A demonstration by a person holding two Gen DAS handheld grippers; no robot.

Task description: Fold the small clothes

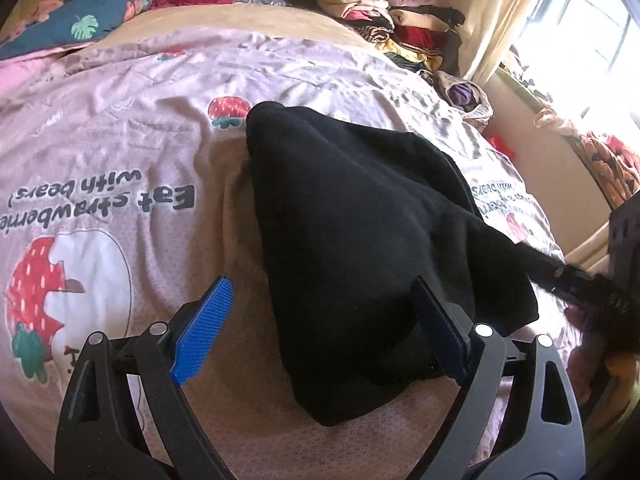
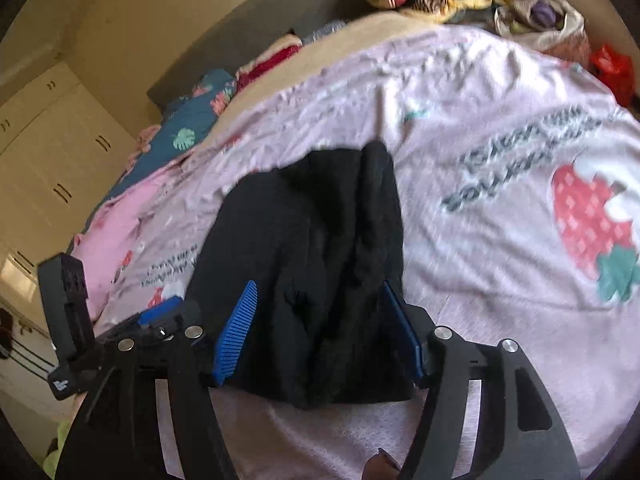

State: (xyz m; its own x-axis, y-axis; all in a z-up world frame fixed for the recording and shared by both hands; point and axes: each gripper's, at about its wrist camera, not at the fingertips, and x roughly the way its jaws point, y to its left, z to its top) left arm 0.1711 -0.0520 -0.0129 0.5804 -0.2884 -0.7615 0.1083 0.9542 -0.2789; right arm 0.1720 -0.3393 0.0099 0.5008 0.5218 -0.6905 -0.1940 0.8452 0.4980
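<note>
A small black garment [image 1: 360, 220] lies bunched lengthwise on the pink strawberry bedspread [image 1: 120, 128]. My left gripper [image 1: 322, 286] stands open over its near end. The left blue pad hangs over bare bedspread and the right pad is over the black cloth, pressing nothing. In the right wrist view the same black garment [image 2: 320, 248] runs away from me between the fingers of my right gripper [image 2: 319, 287]. That gripper is open, its blue pads standing either side of the cloth's near end without squeezing it. Part of the left gripper [image 2: 160, 316] shows at the left.
A pile of folded and loose clothes [image 1: 384, 12] sits at the bed's far right corner, beside a curtain and bright window [image 1: 580, 40]. A blue floral pillow [image 1: 88, 16] lies at the far left. White wardrobe doors [image 2: 52, 152] stand left of the bed.
</note>
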